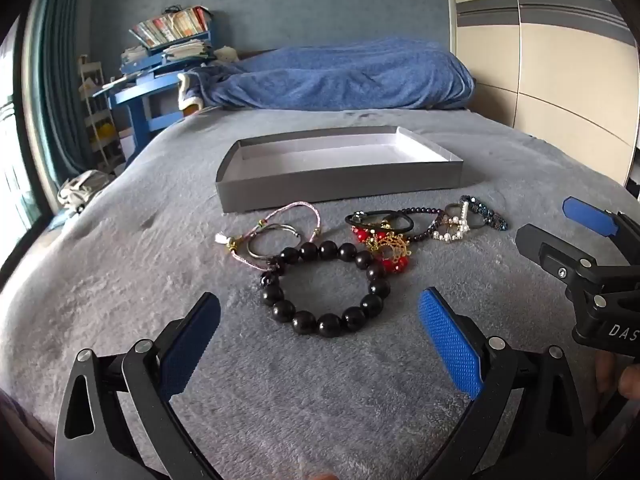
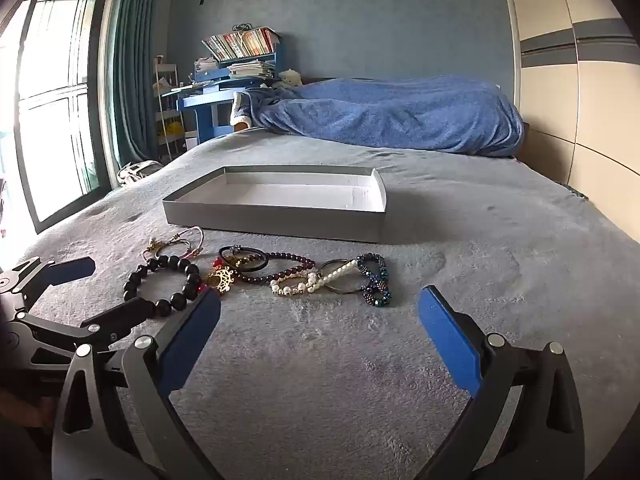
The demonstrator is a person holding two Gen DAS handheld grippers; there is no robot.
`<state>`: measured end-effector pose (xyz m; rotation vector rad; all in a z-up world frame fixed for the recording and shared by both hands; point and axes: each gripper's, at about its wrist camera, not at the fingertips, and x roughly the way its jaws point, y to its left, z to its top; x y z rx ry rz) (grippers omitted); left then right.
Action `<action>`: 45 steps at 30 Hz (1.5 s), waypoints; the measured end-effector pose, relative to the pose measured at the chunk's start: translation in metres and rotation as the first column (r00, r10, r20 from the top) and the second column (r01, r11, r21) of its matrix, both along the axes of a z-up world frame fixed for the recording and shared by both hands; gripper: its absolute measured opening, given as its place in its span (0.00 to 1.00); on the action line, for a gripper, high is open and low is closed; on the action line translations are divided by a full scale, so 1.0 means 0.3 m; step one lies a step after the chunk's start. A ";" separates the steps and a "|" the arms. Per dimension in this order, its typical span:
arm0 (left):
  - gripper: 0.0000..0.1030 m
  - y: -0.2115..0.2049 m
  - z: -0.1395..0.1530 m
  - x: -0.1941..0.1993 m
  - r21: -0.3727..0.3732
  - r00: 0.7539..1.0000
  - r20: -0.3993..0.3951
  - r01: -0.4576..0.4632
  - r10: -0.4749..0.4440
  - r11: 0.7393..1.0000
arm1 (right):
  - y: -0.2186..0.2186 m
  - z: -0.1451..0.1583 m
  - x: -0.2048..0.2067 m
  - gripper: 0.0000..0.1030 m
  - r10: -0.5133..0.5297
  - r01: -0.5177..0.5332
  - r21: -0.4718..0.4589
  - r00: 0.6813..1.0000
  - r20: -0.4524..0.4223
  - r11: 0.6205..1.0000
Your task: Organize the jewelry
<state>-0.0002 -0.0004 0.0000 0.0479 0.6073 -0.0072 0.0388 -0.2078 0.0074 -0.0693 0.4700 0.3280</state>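
While both claws hang spread wide over the grey plush bed cover (image 1: 120, 280), neither grips anything. Left claw (image 1: 320, 312): blue textured pads apart, nothing btwn them but fabric. Just ahead of its tips lies a bracelet of large round black beads (image 1: 326, 286), flat on the cover. Touching that bracelet's far left side: a thin silver bangle (image 1: 272, 242) w/ a pink woven cord bracelet (image 1: 294, 216) overlapping it. At its far right side: a red bead & gold filigree piece (image 1: 386, 250), partly under a black hair-tie loop (image 1: 380, 220).

Right claw (image 2: 320, 312): also released, pads clear of everything. Ahead of it & a bit left, a white pearl bracelet (image 2: 296, 286) tangled w/ a dark purple small-bead strand (image 2: 280, 268); straight ahead, a dark blue-green beaded bracelet (image 2: 376, 280) at the right end of the row. Left claw's black frame shows at this claw's left, near the black beads.

Beyond the jewelry row, apart from it: a shallow grey cardboard box lid (image 1: 340, 186), open side up, white inside. Far past both claws, a rumpled blue blanket (image 2: 400, 116) at the head of the bed, w/ a blue desk stacked w/ books (image 2: 240, 60) off to the far left.
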 end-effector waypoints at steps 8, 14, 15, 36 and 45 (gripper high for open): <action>0.96 0.002 0.000 0.001 -0.008 1.000 0.006 -0.009 0.010 1.000 | -0.004 0.001 0.001 0.95 -0.001 0.001 0.006 1.000 -0.001 1.000; 0.96 0.009 0.014 -0.005 -0.009 1.000 0.005 -0.014 0.014 1.000 | -0.002 -0.001 0.001 0.95 0.000 0.000 0.005 1.000 -0.002 1.000; 0.96 0.008 0.015 -0.004 -0.009 1.000 0.005 -0.015 0.015 1.000 | -0.002 -0.001 0.002 0.95 0.000 0.000 0.005 1.000 -0.002 1.000; 0.96 0.039 0.030 -0.011 -0.027 1.000 0.012 -0.026 0.026 0.999 | 0.003 -0.008 0.006 0.95 0.001 -0.001 0.008 1.000 -0.006 1.000; 0.96 0.040 0.027 -0.007 -0.034 1.000 0.004 -0.022 0.022 0.999 | 0.003 -0.020 0.011 0.95 0.004 -0.004 0.008 1.000 -0.011 1.000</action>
